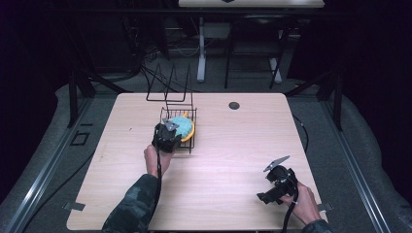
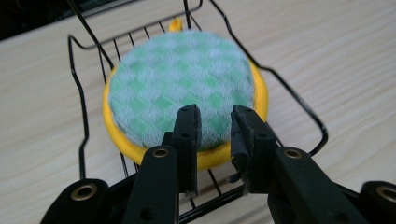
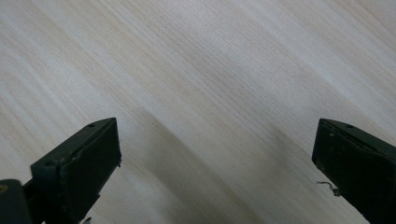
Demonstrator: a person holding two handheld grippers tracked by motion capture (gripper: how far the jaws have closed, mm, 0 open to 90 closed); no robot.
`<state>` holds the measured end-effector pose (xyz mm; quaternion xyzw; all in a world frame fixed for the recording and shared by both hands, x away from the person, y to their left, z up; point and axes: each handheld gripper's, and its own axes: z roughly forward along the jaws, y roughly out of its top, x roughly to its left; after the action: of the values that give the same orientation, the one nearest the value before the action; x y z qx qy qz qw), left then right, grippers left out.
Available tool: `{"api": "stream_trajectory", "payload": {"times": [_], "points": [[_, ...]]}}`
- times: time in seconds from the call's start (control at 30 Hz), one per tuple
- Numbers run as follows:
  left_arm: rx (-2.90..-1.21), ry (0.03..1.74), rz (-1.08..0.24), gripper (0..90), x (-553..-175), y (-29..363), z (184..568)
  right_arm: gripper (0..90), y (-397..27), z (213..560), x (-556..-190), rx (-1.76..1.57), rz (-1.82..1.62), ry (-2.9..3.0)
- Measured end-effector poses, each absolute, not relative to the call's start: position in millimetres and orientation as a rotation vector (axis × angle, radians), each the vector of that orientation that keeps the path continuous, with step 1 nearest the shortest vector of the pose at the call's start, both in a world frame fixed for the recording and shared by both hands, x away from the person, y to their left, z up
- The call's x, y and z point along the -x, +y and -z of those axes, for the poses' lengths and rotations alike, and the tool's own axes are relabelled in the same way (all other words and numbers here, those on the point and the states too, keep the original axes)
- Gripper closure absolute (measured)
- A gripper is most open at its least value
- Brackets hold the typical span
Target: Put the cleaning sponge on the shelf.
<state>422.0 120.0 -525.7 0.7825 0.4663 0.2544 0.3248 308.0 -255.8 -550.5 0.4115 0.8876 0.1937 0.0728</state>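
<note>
A light wooden worktop is carrying a black wire rack toward its far left-centre. A round yellow dish is lying in the rack's basket section, and a green-and-white checked scrubbing pad is sitting on the dish and covering nearly all of it, leaving just the yellow rim showing around the edge.

The left gripper is reaching over the near edge of the rack, held by the person's left hand, whose camouflage-patterned sleeve is coming in from the bottom of the high view. In the left gripper view its fingers are standing a narrow gap apart, right at the near rim of the dish and the near edge of the pad; the pad's edge is showing through the gap, and nothing is being pinched between them. Whether the fingertips are touching the pad or hovering just above it cannot be told.

The right gripper is sitting well apart from the rack, near the worktop's near right corner, held by the right hand. In the right gripper view its fingers are spread wide, one at each bottom corner, with bare wood grain between them.

A small dark round grommet is sitting in the worktop near its far edge, to the right of the rack.
</note>
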Motion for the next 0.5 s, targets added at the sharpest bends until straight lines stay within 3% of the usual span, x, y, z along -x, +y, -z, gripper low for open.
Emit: {"api": "stream_trajectory", "payload": {"times": [0.2, 0.47, 0.5], "points": [[-2.045, 1.243, -0.638, 69.3, -420, 126, 530, 0.8, -257, 551, -308, -1.255, -0.592, 2.662], [-2.024, 1.253, -0.648, 38.3, -406, 139, 510, 0.8, -256, 550, -307, -1.248, -0.598, 2.651], [-2.022, 1.246, -0.654, 38.3, -403, 141, 508, 0.9, -257, 550, -307, -1.249, -0.597, 2.65]]}}
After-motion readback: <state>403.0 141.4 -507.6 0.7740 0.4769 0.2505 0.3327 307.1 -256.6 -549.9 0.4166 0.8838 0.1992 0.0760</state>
